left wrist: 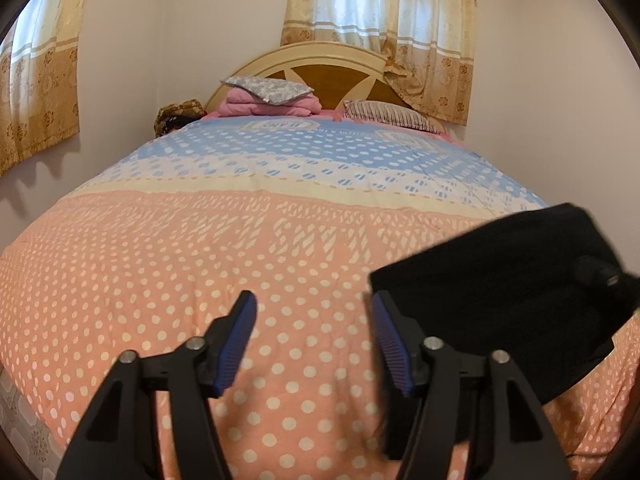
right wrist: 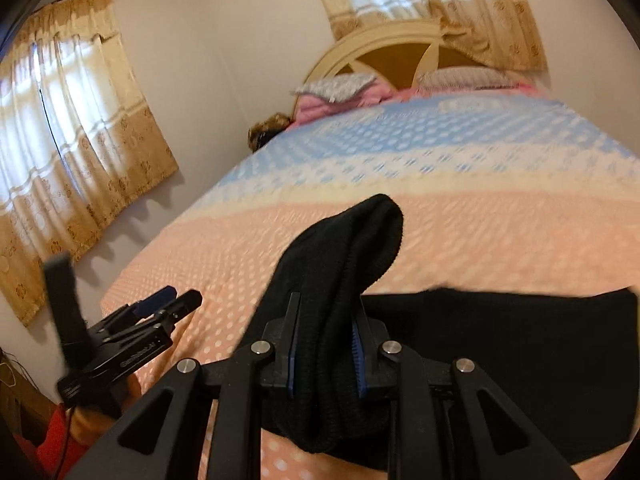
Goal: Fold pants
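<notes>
The black pants (left wrist: pixel 504 276) lie folded on the polka-dot bedspread (left wrist: pixel 240 264), to the right of my left gripper (left wrist: pixel 314 300). That gripper is open and empty, hovering over the pink part of the spread, its right finger just at the pants' left edge. In the right wrist view my right gripper (right wrist: pixel 326 304) is shut on a bunched fold of the black pants (right wrist: pixel 344 256), which sticks up past the fingertips; the rest of the pants (right wrist: pixel 520 344) spreads out to the right. The left gripper (right wrist: pixel 168 300) also shows at the lower left there.
Pillows and a folded pink blanket (left wrist: pixel 272 98) lie at the wooden headboard (left wrist: pixel 320 68). Curtained windows (left wrist: pixel 380 20) are behind and to the left. The bed's left edge drops to a wall (right wrist: pixel 52 312). A red item (right wrist: pixel 56 440) sits low left.
</notes>
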Demonstrator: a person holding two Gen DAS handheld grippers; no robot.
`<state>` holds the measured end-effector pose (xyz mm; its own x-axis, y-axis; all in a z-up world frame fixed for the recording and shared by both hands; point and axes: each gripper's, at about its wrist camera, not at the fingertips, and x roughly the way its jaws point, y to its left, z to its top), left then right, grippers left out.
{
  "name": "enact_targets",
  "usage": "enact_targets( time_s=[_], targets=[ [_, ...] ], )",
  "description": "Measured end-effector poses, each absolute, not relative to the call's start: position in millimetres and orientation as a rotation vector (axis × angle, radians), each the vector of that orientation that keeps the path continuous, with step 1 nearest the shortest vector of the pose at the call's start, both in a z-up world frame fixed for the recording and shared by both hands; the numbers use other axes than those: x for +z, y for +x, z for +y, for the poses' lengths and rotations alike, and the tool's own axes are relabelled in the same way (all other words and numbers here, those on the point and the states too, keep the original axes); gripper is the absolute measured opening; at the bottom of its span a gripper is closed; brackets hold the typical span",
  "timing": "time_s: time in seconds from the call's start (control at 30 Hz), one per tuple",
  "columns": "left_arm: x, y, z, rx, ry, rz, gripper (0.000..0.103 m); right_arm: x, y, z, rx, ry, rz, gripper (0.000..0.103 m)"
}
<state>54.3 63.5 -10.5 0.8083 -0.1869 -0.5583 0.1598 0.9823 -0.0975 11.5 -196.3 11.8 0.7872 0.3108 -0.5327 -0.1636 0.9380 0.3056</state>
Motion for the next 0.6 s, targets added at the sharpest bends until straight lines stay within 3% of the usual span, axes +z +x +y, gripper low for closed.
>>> enact_targets(
  time_s=[0.17, 0.3, 0.6],
  targets=[
    [-7, 59, 39, -0.227, -0.017, 0.595, 0.065, 28, -24, -278, 0.177, 0.304, 0.604, 0.021],
    [-6, 62, 12, -0.275, 0.011, 0.601, 0.065, 5, -36, -339, 0.110, 0.356, 0.656, 0.021],
    [-3, 59, -32, -0.347, 0.075, 0.598, 0.065, -42, -27, -367, 0.031, 0.361, 0.735, 0.022]
  ],
)
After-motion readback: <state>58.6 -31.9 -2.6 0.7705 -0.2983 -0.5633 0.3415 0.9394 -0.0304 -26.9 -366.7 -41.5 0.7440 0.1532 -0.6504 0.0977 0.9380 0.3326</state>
